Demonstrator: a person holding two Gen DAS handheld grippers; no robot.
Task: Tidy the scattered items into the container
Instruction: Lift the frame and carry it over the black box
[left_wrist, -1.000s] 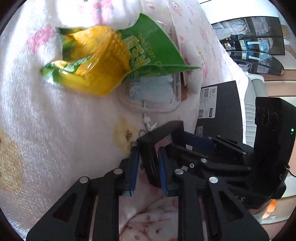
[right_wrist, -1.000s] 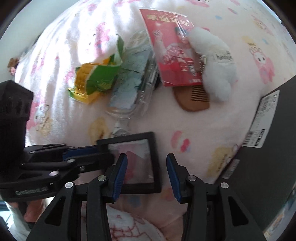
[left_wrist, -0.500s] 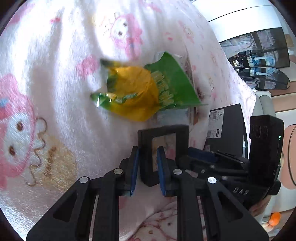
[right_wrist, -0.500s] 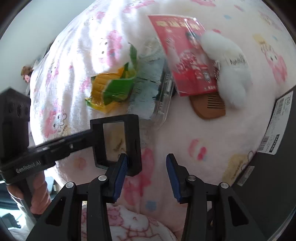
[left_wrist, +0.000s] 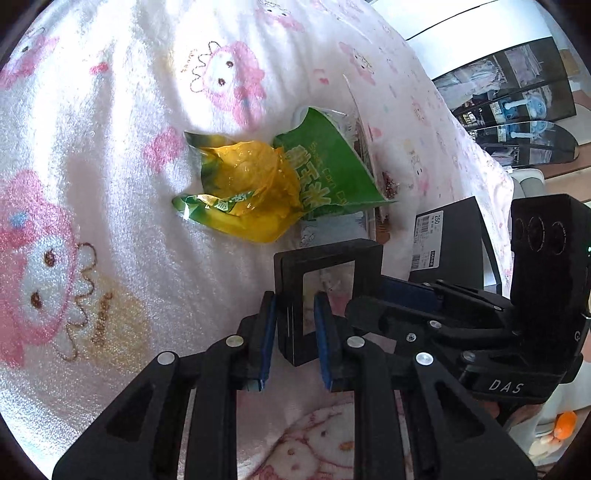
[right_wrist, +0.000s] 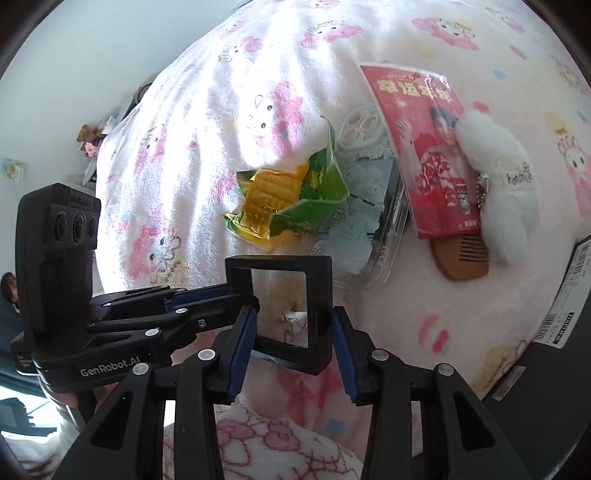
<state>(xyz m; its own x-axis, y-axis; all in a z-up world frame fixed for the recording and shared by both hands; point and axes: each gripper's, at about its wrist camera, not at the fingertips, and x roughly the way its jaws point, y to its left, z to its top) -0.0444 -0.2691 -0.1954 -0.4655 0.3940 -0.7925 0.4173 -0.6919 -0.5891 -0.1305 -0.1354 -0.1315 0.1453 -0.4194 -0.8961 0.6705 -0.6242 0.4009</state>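
A black square frame (left_wrist: 328, 258) with a clear window is held above the pink blanket. My left gripper (left_wrist: 293, 341) is shut on its edge. The frame also shows in the right wrist view (right_wrist: 317, 280), between the blue pads of my right gripper (right_wrist: 293, 354); the pads look close to both its sides, but contact is unclear. Behind it lie a yellow-green corn snack packet (left_wrist: 255, 192) (right_wrist: 284, 199), a clear plastic case (right_wrist: 365, 229), a red packet (right_wrist: 424, 147), a white plush toy (right_wrist: 495, 184) and a brown comb (right_wrist: 461, 258). The black container (left_wrist: 450, 240) (right_wrist: 554, 398) lies at the right.
The pink cartoon-print blanket (left_wrist: 110, 184) covers a soft, uneven bed surface. A white label sticks on the black container's edge (right_wrist: 569, 291). Shelves and furniture (left_wrist: 517, 99) stand beyond the bed. A white wall (right_wrist: 92, 55) is at the far left.
The left gripper has lifted the black frame off the blanket and away from the items. The right gripper's pads have come around the frame's two sides.
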